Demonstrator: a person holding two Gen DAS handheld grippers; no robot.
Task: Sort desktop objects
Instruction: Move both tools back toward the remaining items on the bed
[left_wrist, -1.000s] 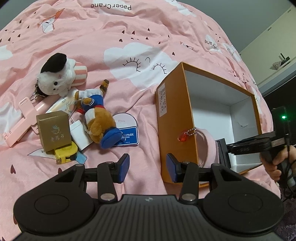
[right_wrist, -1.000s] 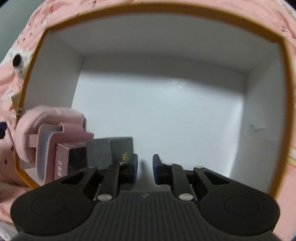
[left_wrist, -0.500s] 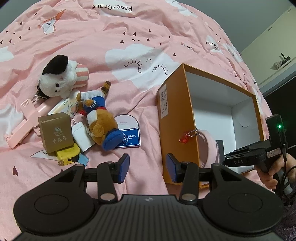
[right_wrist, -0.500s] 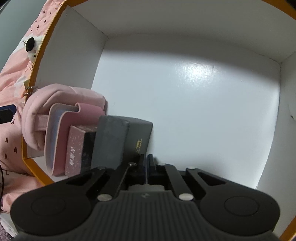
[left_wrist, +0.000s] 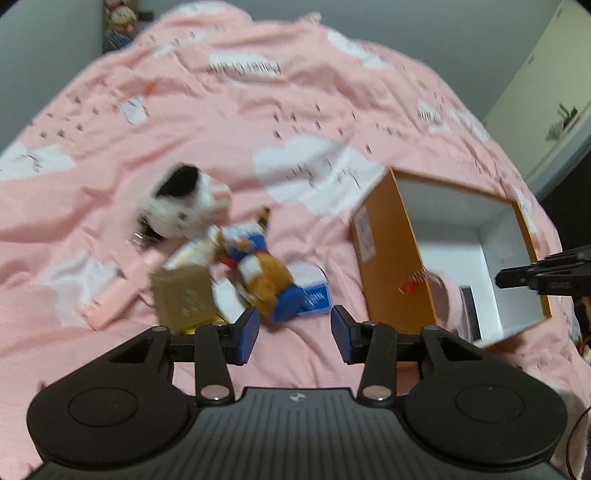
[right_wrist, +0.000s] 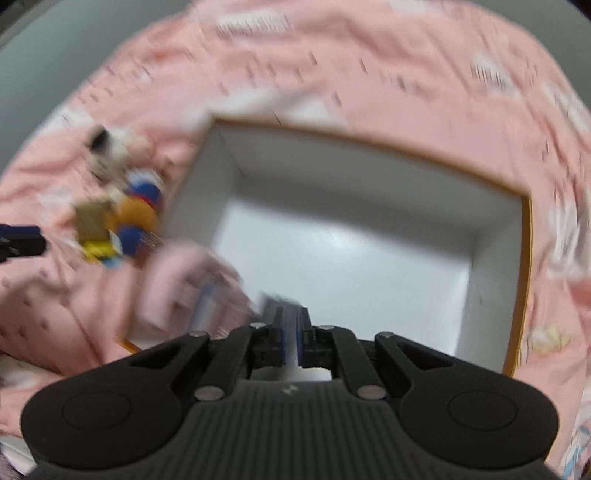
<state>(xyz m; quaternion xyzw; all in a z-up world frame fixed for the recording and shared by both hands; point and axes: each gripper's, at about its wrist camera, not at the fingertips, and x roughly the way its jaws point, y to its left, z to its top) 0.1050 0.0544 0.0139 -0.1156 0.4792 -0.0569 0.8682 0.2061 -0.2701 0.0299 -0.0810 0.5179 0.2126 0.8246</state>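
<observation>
The right gripper (right_wrist: 291, 338) sits above the orange box (right_wrist: 526, 280) with its fingers almost together and nothing between them, and the left gripper (left_wrist: 293, 334) hangs over the pink blanket (left_wrist: 258, 122) with its fingers partly apart and empty. To do the next pick well, I think the left gripper should come straight down on one toy only — the teddy bear (left_wrist: 264, 273) is nearest. The bear lies flat beside the box, its long body slanting with blue feet toward the gripper, so squeeze across the tummy.
</observation>
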